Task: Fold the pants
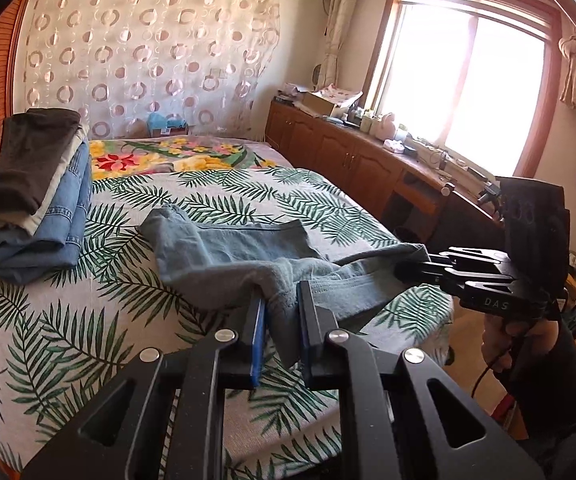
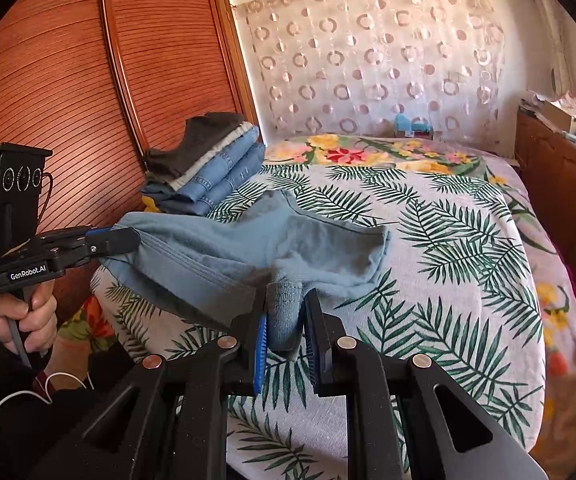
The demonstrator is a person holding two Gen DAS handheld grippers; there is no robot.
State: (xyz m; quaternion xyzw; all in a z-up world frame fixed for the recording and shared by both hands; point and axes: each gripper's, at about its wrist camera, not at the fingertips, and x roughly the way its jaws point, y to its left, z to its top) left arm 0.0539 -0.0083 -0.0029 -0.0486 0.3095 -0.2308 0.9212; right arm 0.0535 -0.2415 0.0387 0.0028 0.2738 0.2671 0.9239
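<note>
Light blue-grey pants (image 1: 228, 248) lie partly folded on the palm-leaf bedspread (image 1: 88, 320), also seen in the right wrist view (image 2: 248, 244). My left gripper (image 1: 280, 300) is shut on a bunched edge of the pants and holds it just above the bed. It shows from the side in the right wrist view (image 2: 128, 238). My right gripper (image 2: 284, 316) is shut on the other end of the same edge, a ribbed cuff. It shows in the left wrist view (image 1: 408, 266). The edge hangs stretched between both grippers.
A stack of folded jeans and dark clothes (image 1: 28, 192) sits at the bed's left side, also in the right wrist view (image 2: 208, 164). A wooden cabinet (image 1: 348, 160) runs along the right under the window. A louvred wardrobe (image 2: 68, 100) stands left of the bed.
</note>
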